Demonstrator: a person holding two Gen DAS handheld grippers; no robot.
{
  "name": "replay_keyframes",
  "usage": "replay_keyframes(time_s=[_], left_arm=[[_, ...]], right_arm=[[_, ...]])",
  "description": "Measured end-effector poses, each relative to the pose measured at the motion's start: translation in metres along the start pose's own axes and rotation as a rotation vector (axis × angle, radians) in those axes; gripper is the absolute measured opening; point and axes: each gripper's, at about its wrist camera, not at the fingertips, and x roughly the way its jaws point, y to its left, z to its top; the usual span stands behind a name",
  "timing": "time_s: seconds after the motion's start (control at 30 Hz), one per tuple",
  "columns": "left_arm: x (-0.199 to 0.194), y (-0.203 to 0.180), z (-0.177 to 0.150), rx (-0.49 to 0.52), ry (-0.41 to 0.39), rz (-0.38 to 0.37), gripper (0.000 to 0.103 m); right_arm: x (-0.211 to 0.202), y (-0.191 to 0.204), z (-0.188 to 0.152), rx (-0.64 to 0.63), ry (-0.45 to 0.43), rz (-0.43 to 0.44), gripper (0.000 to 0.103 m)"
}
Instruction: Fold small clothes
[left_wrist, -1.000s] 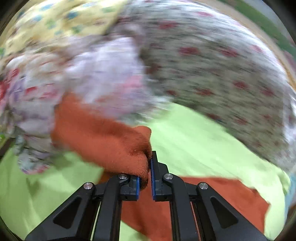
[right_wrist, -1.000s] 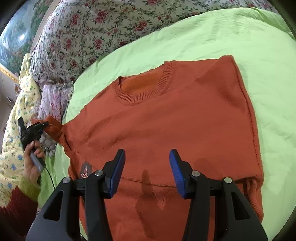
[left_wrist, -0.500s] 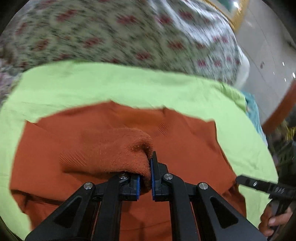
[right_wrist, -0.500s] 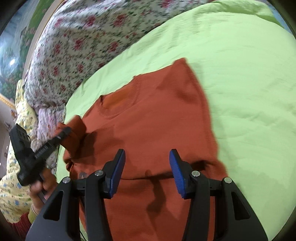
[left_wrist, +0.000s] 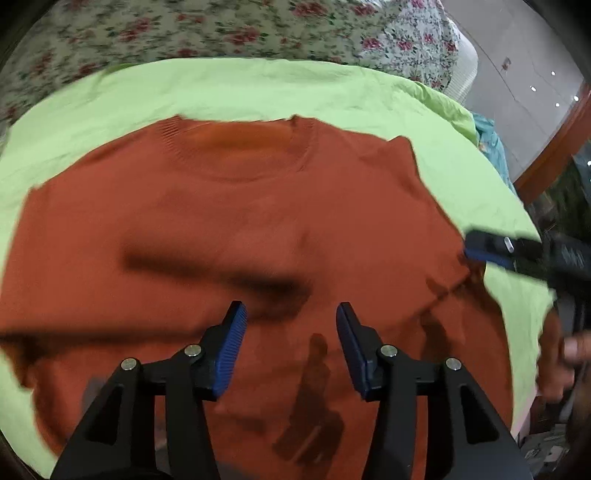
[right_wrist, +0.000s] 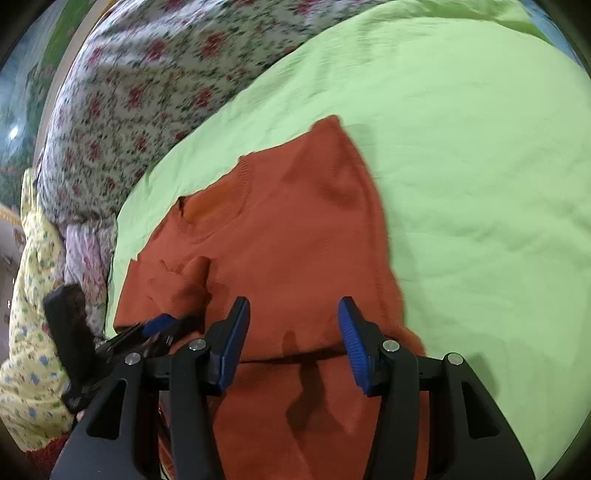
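In the left wrist view, the left gripper (left_wrist: 290, 325) hangs over the lower middle of the orange sweater (left_wrist: 258, 229) with its jaws spread wide and nothing between them. The sweater lies flat on the green sheet (left_wrist: 258, 88) of the bed, neckline toward the floral blanket (left_wrist: 221, 29) at the far edge. At the sweater's right edge, the right gripper (left_wrist: 480, 251) comes in from the side, its blue tip touching the fabric; motion blur hides its jaw state here.

In the right wrist view, the right gripper (right_wrist: 293, 325) is open above the sweater (right_wrist: 295, 240) and holds nothing. A folded sleeve (right_wrist: 181, 284) lies on the sweater's left part. The left gripper (right_wrist: 159, 325) sits just beside it, near the bed's left edge.
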Motion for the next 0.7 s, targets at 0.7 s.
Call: replay_keyframes(time_s=[0.7], left_arm=[[-0.038,0.164,-0.053,-0.285,0.013,0.490,0.059]], right_arm=[[0.148,0.172,0.015,-0.694,0.260,0.021,0.047]])
